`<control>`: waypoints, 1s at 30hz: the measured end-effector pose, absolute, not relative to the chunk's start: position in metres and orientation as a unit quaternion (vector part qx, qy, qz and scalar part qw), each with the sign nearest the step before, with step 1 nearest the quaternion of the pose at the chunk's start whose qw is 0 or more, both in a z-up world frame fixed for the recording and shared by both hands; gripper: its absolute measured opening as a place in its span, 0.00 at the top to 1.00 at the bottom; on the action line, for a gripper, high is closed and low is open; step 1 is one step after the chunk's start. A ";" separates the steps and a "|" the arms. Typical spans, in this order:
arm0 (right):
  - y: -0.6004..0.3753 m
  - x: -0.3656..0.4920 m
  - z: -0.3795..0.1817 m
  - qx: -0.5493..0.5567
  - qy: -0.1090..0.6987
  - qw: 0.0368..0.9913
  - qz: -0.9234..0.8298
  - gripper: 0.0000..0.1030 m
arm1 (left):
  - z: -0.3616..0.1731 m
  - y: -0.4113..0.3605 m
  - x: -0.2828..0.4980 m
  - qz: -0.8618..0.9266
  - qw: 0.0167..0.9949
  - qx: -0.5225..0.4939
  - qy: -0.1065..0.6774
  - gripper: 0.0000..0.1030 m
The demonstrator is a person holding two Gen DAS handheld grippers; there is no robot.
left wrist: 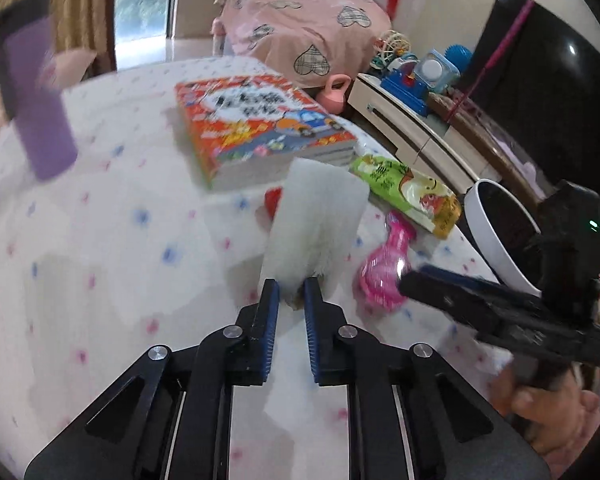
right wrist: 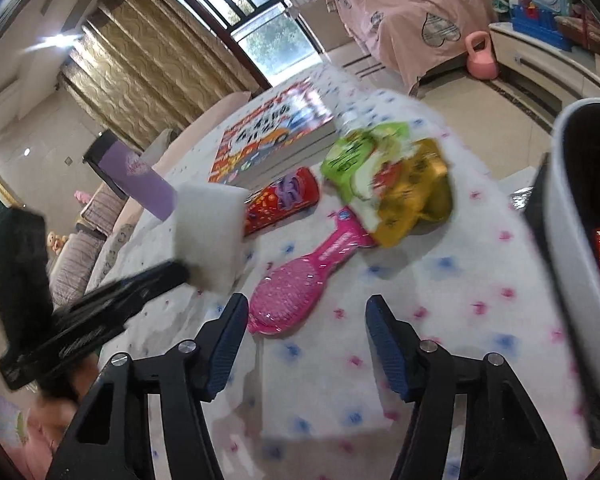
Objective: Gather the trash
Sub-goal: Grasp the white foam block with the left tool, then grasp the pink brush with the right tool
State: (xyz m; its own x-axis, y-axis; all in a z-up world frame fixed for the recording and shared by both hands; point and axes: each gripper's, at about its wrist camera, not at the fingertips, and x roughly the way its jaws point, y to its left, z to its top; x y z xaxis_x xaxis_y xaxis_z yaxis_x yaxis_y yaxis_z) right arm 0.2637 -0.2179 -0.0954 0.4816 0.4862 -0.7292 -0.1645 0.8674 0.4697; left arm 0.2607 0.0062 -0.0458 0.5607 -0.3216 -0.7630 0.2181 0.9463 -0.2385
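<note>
My left gripper [left wrist: 291, 294] jaws pinch the white tissue [left wrist: 314, 220] above the table [left wrist: 100, 260], my right gripper [right wrist: 306, 322] jaws gape over the hairbrush [right wrist: 296, 280], labels too blurred.

hairbrush [right wrist: 296, 292] before snack bag [right wrist: 388, 180]; book [right wrist: 276, 136] behind; bin [right wrist: 584, 216] right

The white cloth with blue and pink dots [right wrist: 440, 292] lies bare just ahead of the right gripper [right wrist: 306, 344], leaving open room between the pink plastic hairbrush [right wrist: 300, 280] and the white-rimmed bin with a dark inside [right wrist: 580, 208] at the table's right edge. Farther in, the green-and-yellow crinkled snack bag [right wrist: 384, 176], the red printed packet [right wrist: 280, 200] and the thick orange picture book [right wrist: 276, 136] crowd the middle. On the left, the cloth is clear between the book and the leaning purple cylinder with a black cap [left wrist: 32, 92].
</note>
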 end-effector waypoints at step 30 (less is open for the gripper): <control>-0.205 0.249 -0.091 0.165 0.476 0.837 0.213 0.93 | -0.068 0.015 0.278 -0.079 0.873 -0.122 0.466 0.52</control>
State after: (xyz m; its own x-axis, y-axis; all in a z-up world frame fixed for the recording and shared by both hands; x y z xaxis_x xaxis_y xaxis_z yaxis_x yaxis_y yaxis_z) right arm 0.2493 -0.2048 -0.0907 0.4551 0.5146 -0.7267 -0.1994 0.8543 0.4800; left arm 0.2783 0.0145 -0.0677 0.5535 -0.2521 -0.7938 0.0241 0.9575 -0.2873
